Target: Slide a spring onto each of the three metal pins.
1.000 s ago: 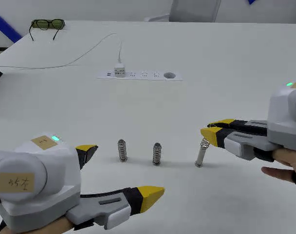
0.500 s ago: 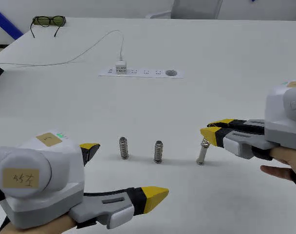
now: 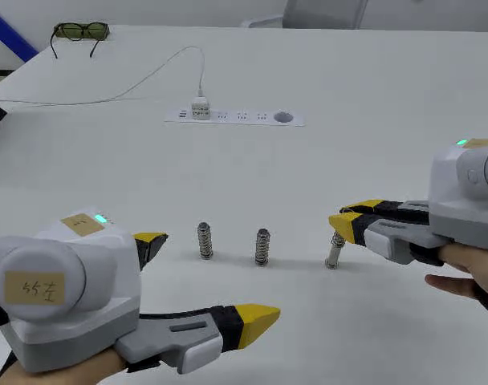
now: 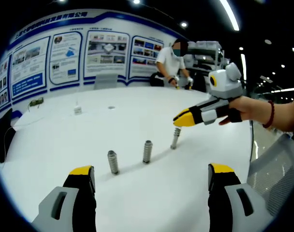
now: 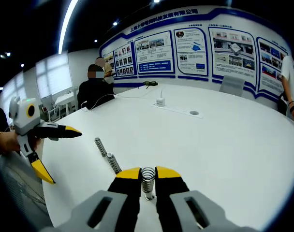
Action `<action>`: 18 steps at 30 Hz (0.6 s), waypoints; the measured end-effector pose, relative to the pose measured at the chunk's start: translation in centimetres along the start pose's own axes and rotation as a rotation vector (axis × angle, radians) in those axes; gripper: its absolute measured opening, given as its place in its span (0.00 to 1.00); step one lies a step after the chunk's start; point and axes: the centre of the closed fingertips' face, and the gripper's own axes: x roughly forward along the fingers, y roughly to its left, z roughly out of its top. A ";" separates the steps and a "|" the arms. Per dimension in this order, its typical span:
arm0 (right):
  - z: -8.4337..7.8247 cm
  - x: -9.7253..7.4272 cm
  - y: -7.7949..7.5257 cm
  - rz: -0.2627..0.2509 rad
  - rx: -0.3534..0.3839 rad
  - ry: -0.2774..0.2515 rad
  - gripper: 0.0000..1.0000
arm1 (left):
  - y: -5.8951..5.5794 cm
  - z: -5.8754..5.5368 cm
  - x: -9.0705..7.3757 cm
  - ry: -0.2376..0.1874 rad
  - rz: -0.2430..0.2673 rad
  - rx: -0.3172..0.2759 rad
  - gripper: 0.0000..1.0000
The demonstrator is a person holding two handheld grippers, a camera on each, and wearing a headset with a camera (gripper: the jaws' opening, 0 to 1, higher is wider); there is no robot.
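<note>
Three metal pins stand in a row on the white table point(image 3: 348, 120). The left pin point(image 3: 204, 241) and the middle pin point(image 3: 262, 247) each carry a spring. The right pin point(image 3: 332, 257) leans a little, with a spring point(image 3: 338, 239) around its top. My right gripper point(image 3: 346, 216) is shut on that spring point(image 5: 147, 180), which sits between the yellow tips of the right gripper point(image 5: 148, 173). My left gripper point(image 3: 208, 277) hangs open in front of the row with nothing in it. In its own view the left gripper point(image 4: 151, 169) faces all three pins, and the right gripper point(image 4: 183, 117) reaches in over the right pin point(image 4: 175, 139).
A white power strip point(image 3: 234, 118) with a plugged charger and a cable lies farther back on the table. Green glasses point(image 3: 82, 32) rest at the far left corner. A chair point(image 3: 320, 12) stands behind the table. People stand beyond the table point(image 5: 95, 87).
The right gripper has pushed the spring slightly lower on the right pin. The left gripper has stayed open in about the same place.
</note>
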 end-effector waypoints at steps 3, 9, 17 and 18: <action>-0.2 0.1 0.0 0.000 0.000 0.002 0.12 | -0.1 -0.1 0.0 0.006 -0.004 0.005 0.99; -0.6 0.3 0.1 -0.002 -0.013 0.014 0.12 | -0.1 0.0 0.0 0.004 -0.006 0.003 0.98; -1.5 0.7 0.3 0.001 -0.025 0.039 0.12 | -0.1 -0.1 0.0 0.006 -0.007 0.007 0.98; -1.6 0.8 0.2 0.001 -0.023 0.041 0.12 | -0.1 -0.1 0.1 0.005 -0.006 0.006 0.98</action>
